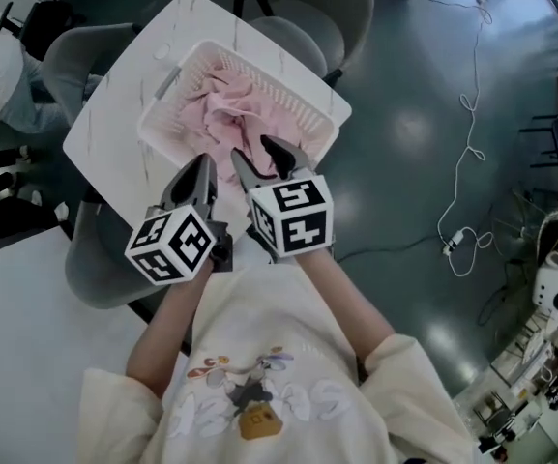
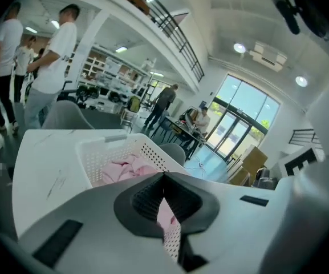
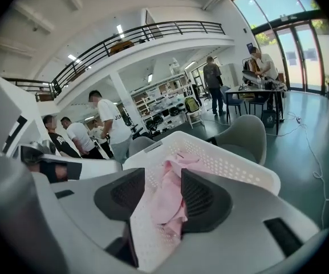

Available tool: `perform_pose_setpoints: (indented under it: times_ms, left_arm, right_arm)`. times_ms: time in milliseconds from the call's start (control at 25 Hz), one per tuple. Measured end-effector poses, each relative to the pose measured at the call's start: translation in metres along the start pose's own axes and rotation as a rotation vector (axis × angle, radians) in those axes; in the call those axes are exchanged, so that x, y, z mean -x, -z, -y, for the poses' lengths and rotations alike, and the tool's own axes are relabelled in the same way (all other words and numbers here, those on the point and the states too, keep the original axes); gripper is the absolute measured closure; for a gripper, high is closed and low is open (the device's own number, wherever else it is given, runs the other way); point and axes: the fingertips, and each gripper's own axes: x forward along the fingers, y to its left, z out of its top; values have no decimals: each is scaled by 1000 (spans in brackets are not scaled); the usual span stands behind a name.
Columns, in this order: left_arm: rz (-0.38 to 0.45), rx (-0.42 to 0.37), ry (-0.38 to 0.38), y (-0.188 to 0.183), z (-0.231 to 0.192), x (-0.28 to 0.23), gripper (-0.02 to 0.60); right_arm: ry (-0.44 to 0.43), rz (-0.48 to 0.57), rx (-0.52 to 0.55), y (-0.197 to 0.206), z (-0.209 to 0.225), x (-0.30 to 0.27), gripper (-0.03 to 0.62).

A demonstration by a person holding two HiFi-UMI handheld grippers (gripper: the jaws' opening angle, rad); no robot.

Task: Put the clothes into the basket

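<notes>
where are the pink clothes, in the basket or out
In. The pink clothes lie bunched inside the white basket; none shows on the table around it.

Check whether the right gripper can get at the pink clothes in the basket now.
Probably yes: the right gripper is open at the near rim of the laundry basket, and the pink clothes lie uncovered inside, nothing between them.

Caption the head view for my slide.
Pink clothes in the white basket on the table; left tool shut, right tool open.

Lettering on the shirt (image 1: 259,404) is too blurred to read
</notes>
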Motion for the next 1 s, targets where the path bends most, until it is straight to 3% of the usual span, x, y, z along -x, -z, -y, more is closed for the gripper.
perform_pose_setpoints:
  times_ms: [200,440,640,840,1000]
  left_arm:
    - [33,-109,39,6,10,49,572]
    - [83,-181,81,9,9,126,572]
    - [119,-227,116,23,6,183,572]
    - [148,-230,186,47,7,226,572]
    - [115,-223,220,75,11,243,572]
  right_arm:
    - [45,80,88,2,-29,36,421]
    - [80,164,111,11,-86,81,526]
    - [35,360,114,15,-140,131,576]
    - [37,382,156,43,-180,162,586]
    - [1,389,147,66,-200,177,588]
